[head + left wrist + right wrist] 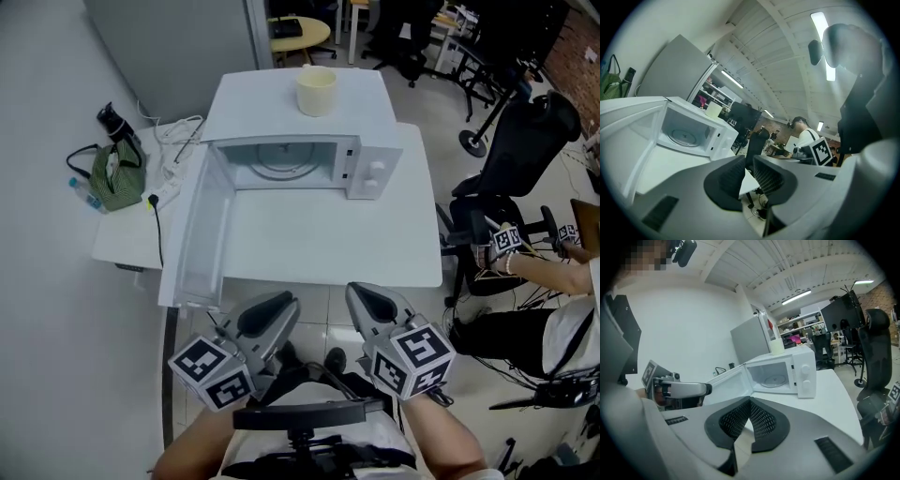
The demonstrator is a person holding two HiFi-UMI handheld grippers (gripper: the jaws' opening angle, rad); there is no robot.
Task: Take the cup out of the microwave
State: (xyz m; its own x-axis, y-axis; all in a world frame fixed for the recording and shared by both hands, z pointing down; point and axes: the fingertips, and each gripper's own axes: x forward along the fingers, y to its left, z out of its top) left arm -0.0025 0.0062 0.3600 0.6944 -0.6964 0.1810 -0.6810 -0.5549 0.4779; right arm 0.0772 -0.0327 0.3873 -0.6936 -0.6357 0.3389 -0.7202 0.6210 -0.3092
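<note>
A cream cup [316,91] [714,109] [776,346] stands on top of the white microwave [370,169] [719,140] [806,371]. The microwave door [202,230] is swung open to the left. Only the glass turntable [278,167] shows inside. Both grippers hang off the table's near edge, close to my body and well short of the microwave. My left gripper [284,300] [749,159] has a narrow slit between its pads, with nothing in it. My right gripper [362,292] [750,401] is shut and empty.
The microwave stands on a white table [328,248]. A lower side table [127,234] at the left holds a green bag [117,178], a dark bottle [114,122] and cables. At the right are an office chair [520,150] and a seated person [567,281].
</note>
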